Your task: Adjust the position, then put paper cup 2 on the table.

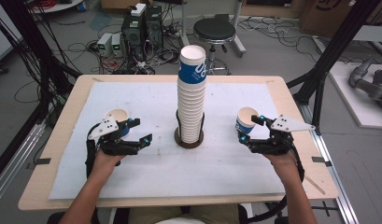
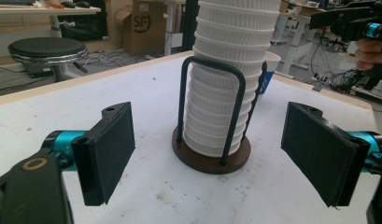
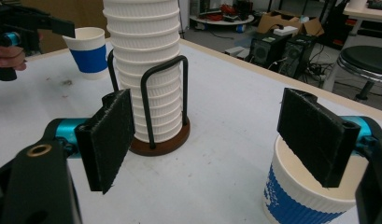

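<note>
Centrally, cup stack (image 1: 191,98) on white table cover (image 1: 146,177).

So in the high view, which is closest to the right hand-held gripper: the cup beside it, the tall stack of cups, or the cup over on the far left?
From the right hand-held gripper:
1. Right cup, right beside its jaws.
2. Cup stack, mid-table in its holder.
3. Left cup, across the table by the left hand-held gripper.

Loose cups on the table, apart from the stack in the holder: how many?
2. A left cup stands by the left gripper; a right cup stands by the right gripper. Both jaws are open, gripping neither. The cup stack stands between them.
</note>
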A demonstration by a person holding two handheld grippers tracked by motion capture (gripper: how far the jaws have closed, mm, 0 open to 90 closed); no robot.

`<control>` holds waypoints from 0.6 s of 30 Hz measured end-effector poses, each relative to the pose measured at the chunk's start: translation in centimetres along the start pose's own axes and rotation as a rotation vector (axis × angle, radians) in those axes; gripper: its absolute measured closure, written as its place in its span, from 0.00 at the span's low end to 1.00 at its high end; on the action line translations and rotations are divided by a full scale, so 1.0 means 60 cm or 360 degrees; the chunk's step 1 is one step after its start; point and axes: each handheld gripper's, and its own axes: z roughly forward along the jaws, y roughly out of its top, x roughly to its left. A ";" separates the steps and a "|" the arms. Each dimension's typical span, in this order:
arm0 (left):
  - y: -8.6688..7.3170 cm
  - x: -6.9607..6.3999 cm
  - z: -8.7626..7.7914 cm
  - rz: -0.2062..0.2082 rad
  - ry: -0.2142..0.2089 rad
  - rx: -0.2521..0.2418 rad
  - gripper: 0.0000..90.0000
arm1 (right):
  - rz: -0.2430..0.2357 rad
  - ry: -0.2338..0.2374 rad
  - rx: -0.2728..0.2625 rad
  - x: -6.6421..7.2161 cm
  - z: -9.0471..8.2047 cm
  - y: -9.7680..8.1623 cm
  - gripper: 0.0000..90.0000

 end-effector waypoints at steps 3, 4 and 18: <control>0.000 -0.002 0.003 0.0009 -0.0006 0.0005 0.19 | 0.0016 -0.0010 -0.0015 -0.003 -0.004 0.000 0.22; 0.000 -0.003 0.003 0.0007 -0.0009 0.0006 0.19 | 0.0016 -0.0010 -0.0015 -0.003 -0.004 0.000 0.22; 0.000 -0.003 0.005 0.0007 -0.0008 0.0006 0.19 | 0.0021 -0.0013 -0.0010 -0.003 -0.007 -0.002 0.22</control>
